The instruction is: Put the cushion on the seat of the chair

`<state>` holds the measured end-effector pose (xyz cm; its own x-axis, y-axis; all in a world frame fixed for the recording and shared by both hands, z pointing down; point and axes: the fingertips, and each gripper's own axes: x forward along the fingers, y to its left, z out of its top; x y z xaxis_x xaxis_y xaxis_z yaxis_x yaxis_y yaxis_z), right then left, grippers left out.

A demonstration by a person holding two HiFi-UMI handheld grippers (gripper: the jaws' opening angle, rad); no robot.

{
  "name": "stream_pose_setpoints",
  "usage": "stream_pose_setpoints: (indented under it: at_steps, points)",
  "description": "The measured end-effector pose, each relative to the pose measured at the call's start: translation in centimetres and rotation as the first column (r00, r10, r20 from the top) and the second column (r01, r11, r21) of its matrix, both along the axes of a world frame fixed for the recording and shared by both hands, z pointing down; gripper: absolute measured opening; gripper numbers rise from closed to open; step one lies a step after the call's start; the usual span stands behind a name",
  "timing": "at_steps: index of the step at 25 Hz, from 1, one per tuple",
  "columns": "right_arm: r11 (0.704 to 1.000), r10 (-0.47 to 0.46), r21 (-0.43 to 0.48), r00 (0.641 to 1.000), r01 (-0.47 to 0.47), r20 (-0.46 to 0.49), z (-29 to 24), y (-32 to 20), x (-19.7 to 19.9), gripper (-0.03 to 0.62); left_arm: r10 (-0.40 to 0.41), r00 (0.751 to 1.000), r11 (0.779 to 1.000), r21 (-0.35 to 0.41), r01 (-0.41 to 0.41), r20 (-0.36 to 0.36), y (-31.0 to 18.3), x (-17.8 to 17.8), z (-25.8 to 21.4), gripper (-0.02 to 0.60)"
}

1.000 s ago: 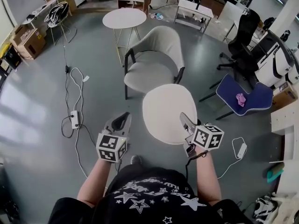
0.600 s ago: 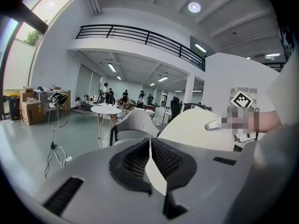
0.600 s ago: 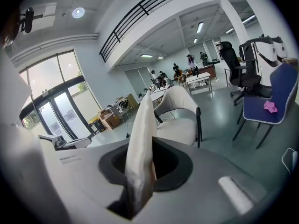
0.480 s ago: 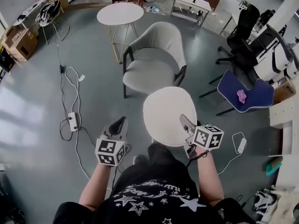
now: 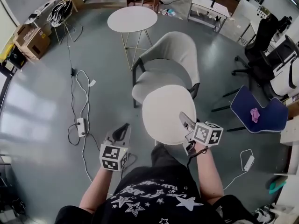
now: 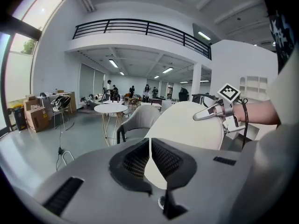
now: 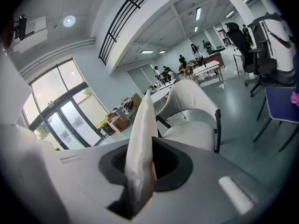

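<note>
Chair, pale grey with dark legs, stands on the floor in front of the person. Cushion, round and off-white, is held in the air just before the seat, its near edge clamped in the right gripper. Left gripper, jaws together, holds nothing.

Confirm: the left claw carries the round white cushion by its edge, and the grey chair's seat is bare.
Wrong claw: the right claw grips the round white cushion by its edge, per the right gripper view; the left claw holds nothing. The seat of the grey chair is bare.
</note>
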<state>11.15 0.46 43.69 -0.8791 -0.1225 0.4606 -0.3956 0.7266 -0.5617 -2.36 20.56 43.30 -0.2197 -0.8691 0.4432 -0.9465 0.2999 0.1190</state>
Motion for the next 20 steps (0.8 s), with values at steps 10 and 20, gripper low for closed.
stream_pose_setpoints:
  at_steps: [10,20]
  points:
    - [0.998,-0.032,-0.061,0.999,0.034,0.035,0.0,-10.6,-4.2,0.06,-0.019,0.999,1.0,0.025,0.019,0.029,-13.2,-3.3,-2.3,0.02]
    - [0.994,-0.005,-0.106,0.999,0.01,0.046,1.7,-16.1,-6.1,0.061,-0.057,0.997,0.998,-0.004,0.057,0.047,-18.1,-6.3,-2.6,0.02]
